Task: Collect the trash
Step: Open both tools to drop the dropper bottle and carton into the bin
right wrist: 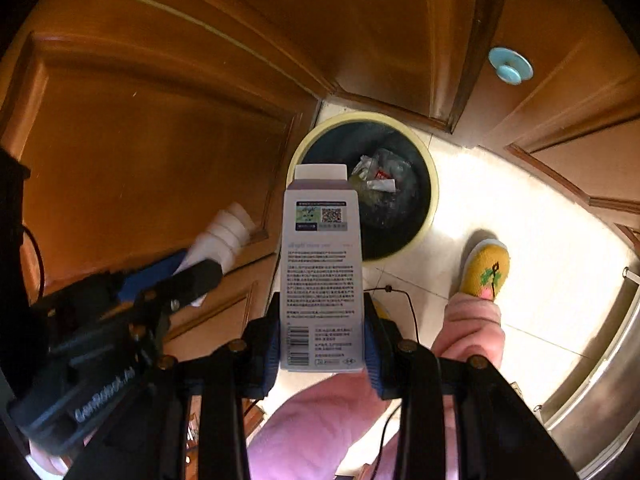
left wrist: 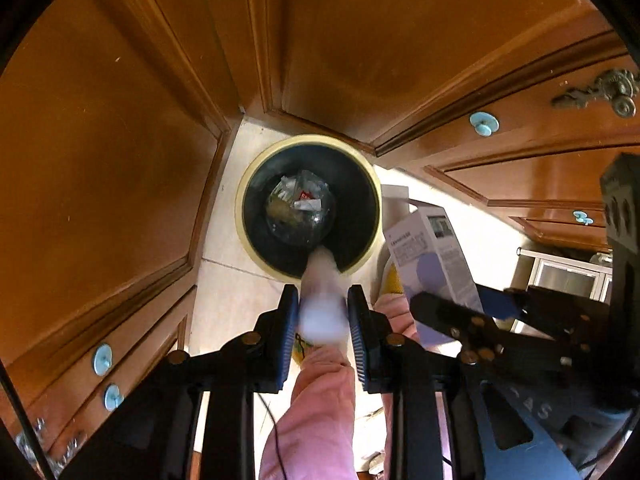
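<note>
The left gripper (left wrist: 323, 316) has a white plastic bottle (left wrist: 322, 304) between its blue pads; the bottle is blurred there, and whether the pads press it or have let go I cannot tell from either view. It hangs nose-down over the near rim of the trash bin (left wrist: 246, 184), a round, dark-lined, pale-rimmed bin standing on the tiled floor (left wrist: 224, 304) in the far corner where the wooden cabinets (left wrist: 100, 160) meet. The right gripper (right wrist: 322, 344) is clenched on a white carton (right wrist: 322, 272), pads flat on its two narrow sides, with the carton's upper end overlapping the bin's near-left rim in that view. To do the drop well, I judge each item should be brought fully over the dark opening before the jaws part, the carton especially, since it sits toward the rim and could tip off the edge onto the floor; releasing one after the other would keep them from knocking together. Counted: two grippers, one bottle, one carton, one bin already holding crumpled wrappers (right wrist: 380, 178) at the bottom. Near the bin on the right stands one yellow slipper (right wrist: 484, 268) below pink trouser legs (right wrist: 468, 332), and three pale blue round knobs (left wrist: 484, 123) show on the far and right cabinets, with two more on the near left.
</note>
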A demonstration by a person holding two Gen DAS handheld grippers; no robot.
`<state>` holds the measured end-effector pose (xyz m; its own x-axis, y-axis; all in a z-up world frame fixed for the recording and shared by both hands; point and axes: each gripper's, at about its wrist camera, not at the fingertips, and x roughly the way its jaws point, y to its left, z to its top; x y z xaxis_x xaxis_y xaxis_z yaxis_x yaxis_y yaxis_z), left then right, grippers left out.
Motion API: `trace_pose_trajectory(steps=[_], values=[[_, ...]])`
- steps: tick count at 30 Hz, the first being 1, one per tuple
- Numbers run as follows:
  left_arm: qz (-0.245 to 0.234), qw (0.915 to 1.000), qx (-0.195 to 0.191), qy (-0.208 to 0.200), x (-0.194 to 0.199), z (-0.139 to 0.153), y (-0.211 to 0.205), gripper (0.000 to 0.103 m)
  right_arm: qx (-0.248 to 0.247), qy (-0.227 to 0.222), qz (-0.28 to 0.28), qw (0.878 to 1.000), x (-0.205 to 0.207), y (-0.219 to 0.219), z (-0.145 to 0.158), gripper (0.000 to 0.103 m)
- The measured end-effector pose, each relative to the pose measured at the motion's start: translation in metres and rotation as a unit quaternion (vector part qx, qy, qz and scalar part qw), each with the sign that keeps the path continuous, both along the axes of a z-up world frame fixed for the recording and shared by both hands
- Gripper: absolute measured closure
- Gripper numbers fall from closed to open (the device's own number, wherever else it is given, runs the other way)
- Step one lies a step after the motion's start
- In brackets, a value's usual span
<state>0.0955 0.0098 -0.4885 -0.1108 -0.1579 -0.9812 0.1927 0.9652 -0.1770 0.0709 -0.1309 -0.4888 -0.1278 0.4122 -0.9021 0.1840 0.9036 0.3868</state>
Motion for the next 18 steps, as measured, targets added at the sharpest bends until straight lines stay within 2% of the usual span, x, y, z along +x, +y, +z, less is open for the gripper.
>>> trace_pose_trajectory(steps=[1, 3, 8, 12, 18], values=[[0.001, 1.0, 0.004, -0.004, 0.002, 0.001, 0.0, 0.067, -0.006, 0.001, 0.001, 1.0, 0.004, 0.0, -0.003, 0.067], [0.005, 0.9997, 0.019, -0.015, 0.007, 0.002, 0.004, 0.051, -0.018, -0.003, -0.002, 1.0, 0.01, 0.0, -0.005, 0.066], [0.019, 0.9991, 0.018, -0.034, 0.015, 0.012, 0.013, 0.033, -0.019, -0.016, -0.007, 1.0, 0.013, -0.002, -0.001, 0.06], [0.009, 0.9984, 0.028, -0.049, 0.011, 0.025, 0.015, 0.032, -0.024, -0.021, 0.004, 0.999, 0.008, 0.003, 0.007, 0.06], [-0.006, 0.997, 0.037, -0.068, -0.003, 0.054, 0.018, 0.029, -0.011, -0.026, -0.011, 1.0, -0.008, 0.003, 0.033, 0.06]])
